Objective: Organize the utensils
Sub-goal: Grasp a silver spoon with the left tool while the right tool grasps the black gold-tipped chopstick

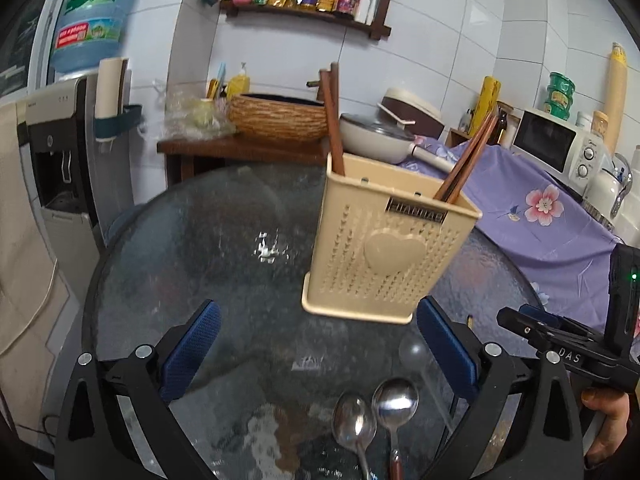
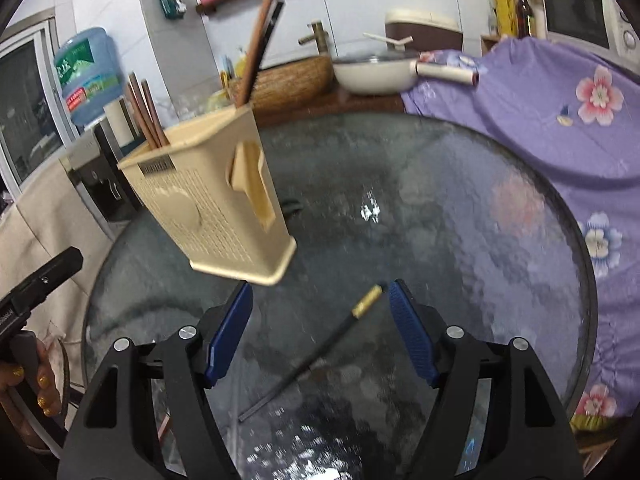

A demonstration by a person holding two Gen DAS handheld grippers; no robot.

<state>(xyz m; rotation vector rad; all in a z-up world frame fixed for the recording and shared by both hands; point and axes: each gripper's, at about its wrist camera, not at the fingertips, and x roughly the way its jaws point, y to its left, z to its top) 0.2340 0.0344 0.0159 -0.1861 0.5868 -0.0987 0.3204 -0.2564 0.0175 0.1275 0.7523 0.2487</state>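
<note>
A beige perforated utensil holder (image 1: 384, 236) stands on the round glass table (image 1: 192, 240), with brown chopsticks (image 1: 466, 160) leaning in it. My left gripper (image 1: 320, 344) is open just in front of the holder, with nothing between its fingers. Two metal spoons (image 1: 376, 408) lie on the glass below it, near the right finger. In the right wrist view the holder (image 2: 216, 204) is at the upper left. My right gripper (image 2: 320, 324) is open over a black chopstick (image 2: 316, 360) with a gold end that lies on the table (image 2: 440, 220); the pads do not touch it.
A purple floral cloth (image 2: 540, 120) covers the counter to the right, with a white pan (image 2: 372, 72) and a microwave (image 1: 556, 144) behind. A woven basin (image 1: 280, 116) sits on a wooden stand beyond the table. A water dispenser (image 1: 60, 152) stands at the left.
</note>
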